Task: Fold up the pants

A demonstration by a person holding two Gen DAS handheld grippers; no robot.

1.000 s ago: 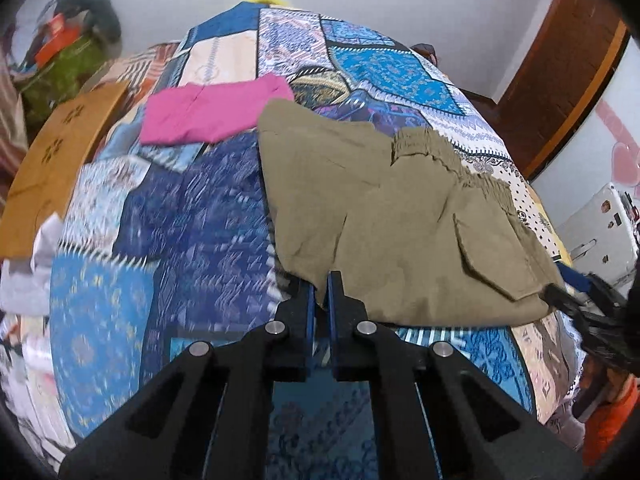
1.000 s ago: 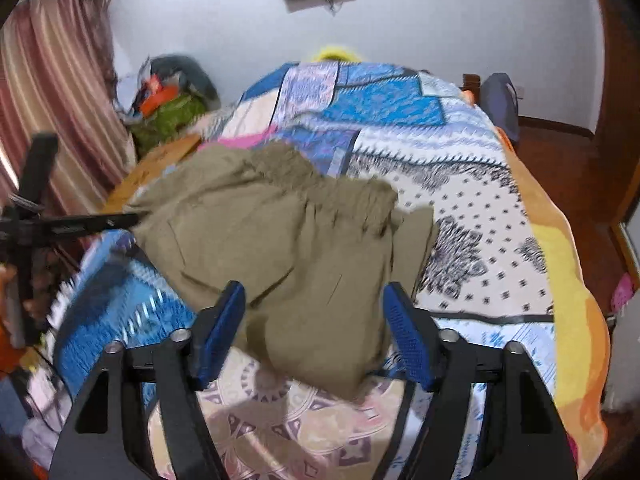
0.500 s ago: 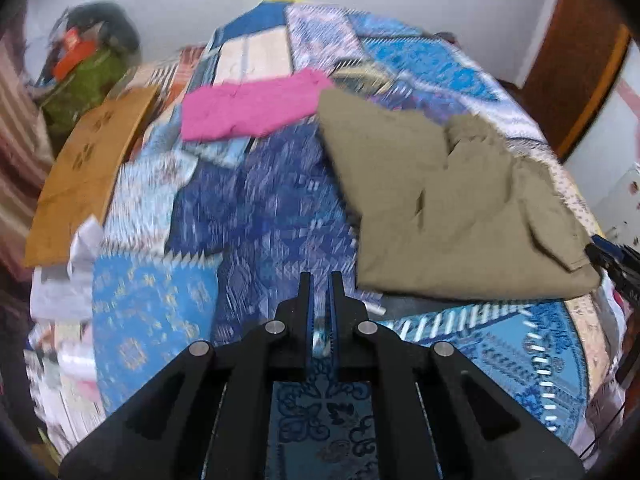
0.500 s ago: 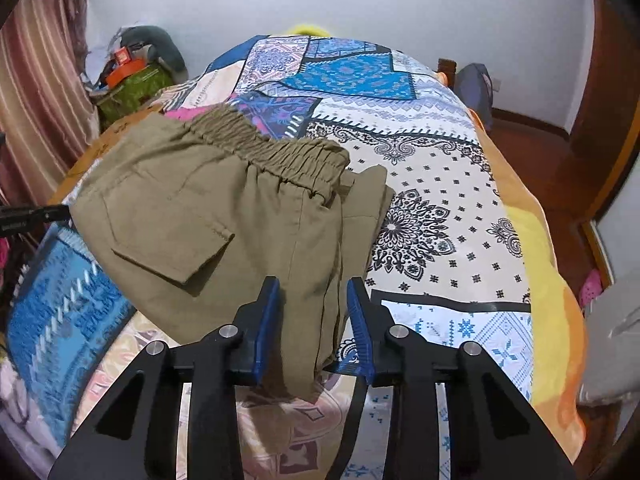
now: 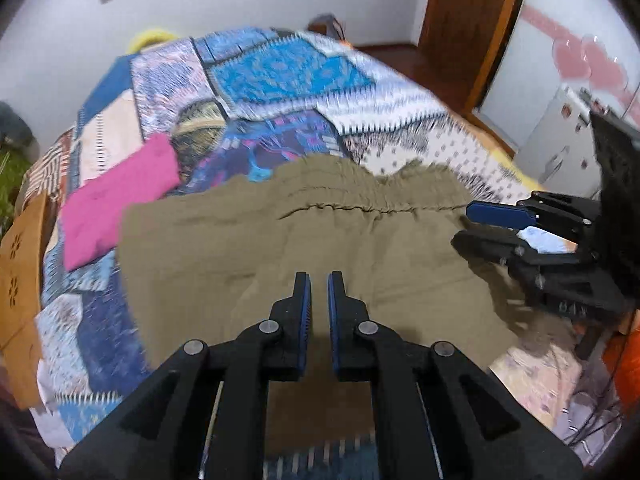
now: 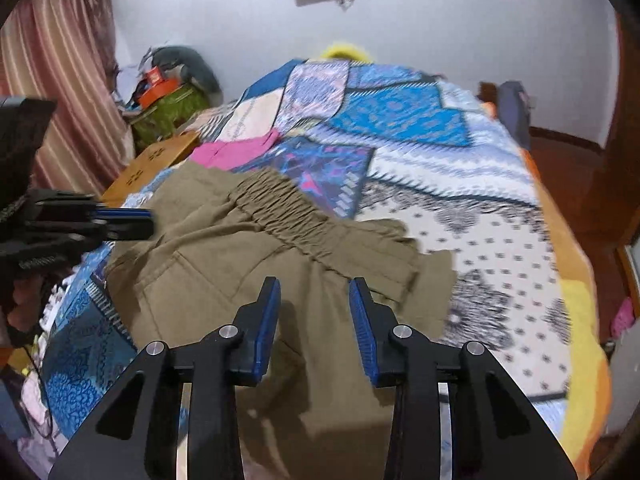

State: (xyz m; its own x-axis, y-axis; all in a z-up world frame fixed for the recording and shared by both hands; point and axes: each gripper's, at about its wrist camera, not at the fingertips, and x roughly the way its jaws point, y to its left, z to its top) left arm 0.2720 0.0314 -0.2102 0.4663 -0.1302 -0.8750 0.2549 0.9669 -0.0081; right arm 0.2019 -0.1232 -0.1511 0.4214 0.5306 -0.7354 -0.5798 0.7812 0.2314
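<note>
The olive-green pants (image 5: 320, 232) lie bunched on the patchwork bed, elastic waistband (image 6: 280, 208) toward the far side, a patch pocket facing up. My left gripper (image 5: 319, 284) hovers over the pants' near middle, its jaws nearly together with a narrow gap and nothing between them. My right gripper (image 6: 314, 292) is open above the pants' right part, empty. The right gripper also shows at the right edge of the left wrist view (image 5: 480, 228), by the waistband's end. The left gripper also shows at the left of the right wrist view (image 6: 136, 220).
A folded pink garment (image 5: 116, 200) lies left of the pants. The patchwork bedspread (image 6: 400, 120) covers the bed. A brown wooden board (image 5: 20, 260) leans at the bed's left side. Clutter and a curtain (image 6: 60, 60) stand at far left; a wooden door (image 5: 468, 20) at right.
The left gripper moved from the bare bedspread right over the pants. The right gripper's jaws widened a little. Both views swung, and the pants look more bunched.
</note>
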